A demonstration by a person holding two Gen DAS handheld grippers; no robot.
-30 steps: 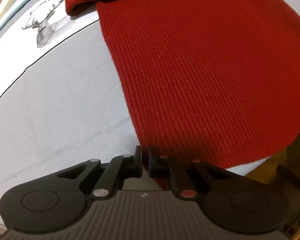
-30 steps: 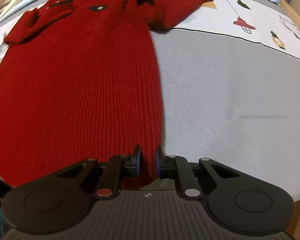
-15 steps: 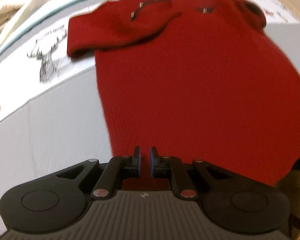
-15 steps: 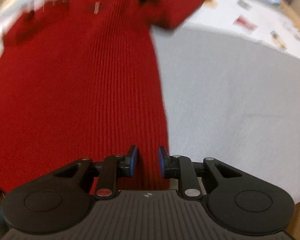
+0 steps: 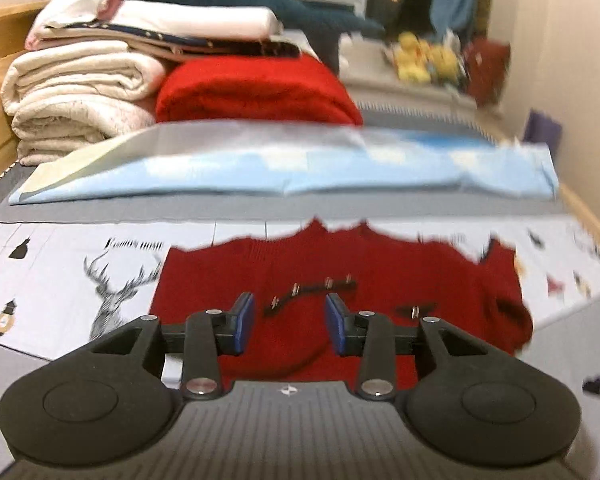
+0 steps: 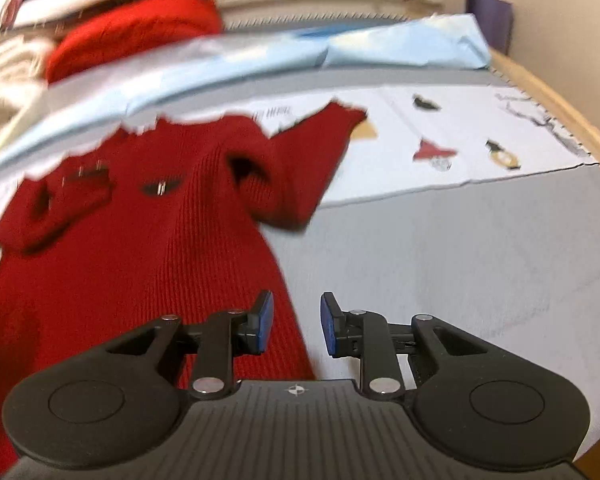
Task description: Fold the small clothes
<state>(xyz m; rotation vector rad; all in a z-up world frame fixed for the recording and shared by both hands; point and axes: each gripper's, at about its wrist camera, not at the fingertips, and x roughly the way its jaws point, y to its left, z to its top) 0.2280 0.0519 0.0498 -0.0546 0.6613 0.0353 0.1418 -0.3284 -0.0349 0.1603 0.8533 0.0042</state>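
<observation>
A small red knitted sweater [image 5: 380,264] lies flat on the printed bed sheet, with dark trims and small metal clasps on its chest. It also shows in the right wrist view [image 6: 148,248], its right sleeve spread out to the upper right. My left gripper [image 5: 290,322] is open and empty, raised above the sweater's body. My right gripper [image 6: 296,322] is open and empty, over the sweater's right side edge, where red knit meets grey sheet.
A stack of folded blankets and clothes [image 5: 140,60] sits at the far left of the bed, with a red folded blanket [image 5: 256,92]. A light blue folded sheet [image 5: 300,168] lies beyond the sweater. A wooden bed rail [image 6: 556,108] runs along the right.
Both grippers have opened and let go of the sweater's bottom hem. Both have lifted and tilted up, so the far end of the bed has come into view.
</observation>
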